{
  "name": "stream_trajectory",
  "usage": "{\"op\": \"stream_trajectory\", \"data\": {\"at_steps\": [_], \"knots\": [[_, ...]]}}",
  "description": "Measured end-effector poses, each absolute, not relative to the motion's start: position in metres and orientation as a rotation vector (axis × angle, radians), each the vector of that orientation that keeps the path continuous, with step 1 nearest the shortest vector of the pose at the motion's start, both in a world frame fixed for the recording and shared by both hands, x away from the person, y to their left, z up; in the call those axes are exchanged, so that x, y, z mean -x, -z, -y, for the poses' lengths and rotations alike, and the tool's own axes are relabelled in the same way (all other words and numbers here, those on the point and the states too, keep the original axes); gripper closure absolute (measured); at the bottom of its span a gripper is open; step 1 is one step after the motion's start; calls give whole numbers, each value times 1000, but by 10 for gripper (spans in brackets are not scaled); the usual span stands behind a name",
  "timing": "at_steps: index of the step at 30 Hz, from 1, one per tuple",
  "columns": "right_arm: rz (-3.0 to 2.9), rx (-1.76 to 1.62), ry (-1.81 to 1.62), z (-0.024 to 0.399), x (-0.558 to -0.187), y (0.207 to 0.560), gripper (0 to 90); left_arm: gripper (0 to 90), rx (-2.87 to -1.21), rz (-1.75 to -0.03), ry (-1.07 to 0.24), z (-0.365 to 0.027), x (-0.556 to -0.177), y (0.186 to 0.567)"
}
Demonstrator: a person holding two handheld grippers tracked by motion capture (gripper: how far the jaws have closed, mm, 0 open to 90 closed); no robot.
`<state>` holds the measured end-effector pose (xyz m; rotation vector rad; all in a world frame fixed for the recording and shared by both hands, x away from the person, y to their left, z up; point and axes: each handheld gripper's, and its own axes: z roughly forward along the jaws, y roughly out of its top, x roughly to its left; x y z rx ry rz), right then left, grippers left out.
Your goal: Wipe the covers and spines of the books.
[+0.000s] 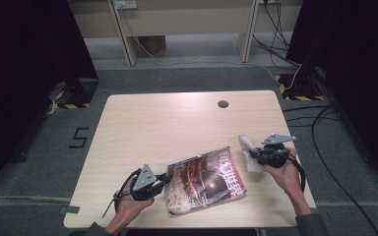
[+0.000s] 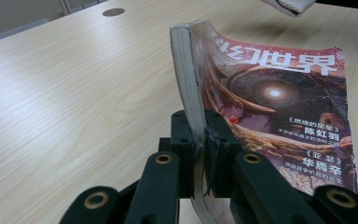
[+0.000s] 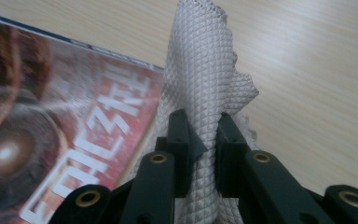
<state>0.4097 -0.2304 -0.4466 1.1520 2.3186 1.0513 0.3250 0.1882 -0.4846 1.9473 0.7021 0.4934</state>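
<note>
The magazine (image 1: 205, 181) lies on the near part of the desk (image 1: 177, 123), cover up, with red artwork and large white characters. Its spine-side edge is lifted off the wood and stands between the fingers (image 2: 182, 140) of the left gripper (image 1: 163, 181), which pinch that edge of stacked pages tightly; in the left gripper view the page block rises upright out of the grip while the rest of the cover slopes away to the right and back down to the desk. The left hand (image 1: 130, 204) holds this gripper at the magazine's left end.

Just past the magazine's far right corner hangs a pale grey cloth (image 1: 248, 150) with a woven diamond pattern. The right gripper (image 1: 256, 156) clamps a fold of it between its fingers (image 3: 179, 140), and the fabric stands up bunched above them, with more of it hanging below. In the right gripper view the cloth sits beside the magazine's top edge, over bare wood. The right hand (image 1: 285, 174) holds this gripper above the desk's right side
</note>
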Motion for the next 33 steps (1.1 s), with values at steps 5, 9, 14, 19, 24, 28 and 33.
{"op": "stream_trajectory", "data": {"at_steps": [5, 9, 14, 19, 24, 28, 33], "knots": [[-2342, -1081, -1098, 210, -411, 438, 796, 831, -1948, -704, -492, -186, -326, 485], [-2369, -1029, -1120, 191, -416, 434, 795, 831, -1948, -704, -493, -185, -327, 486], [-2410, -956, -1141, 162, -418, 431, 794, 829, -1948, -705, -496, -184, -328, 486], [-2438, -896, -1163, 138, -419, 427, 794, 829, -1951, -703, -494, -183, -329, 487], [-2468, -846, -1181, 116, -419, 426, 793, 828, -1948, -704, -496, -182, -330, 487], [-2499, -806, -1183, 99, -418, 427, 792, 828, -1948, -702, -498, -181, -330, 487], [-2528, -775, -1170, 86, -416, 430, 791, 827, -1957, -696, -501, -181, -330, 487]]}}
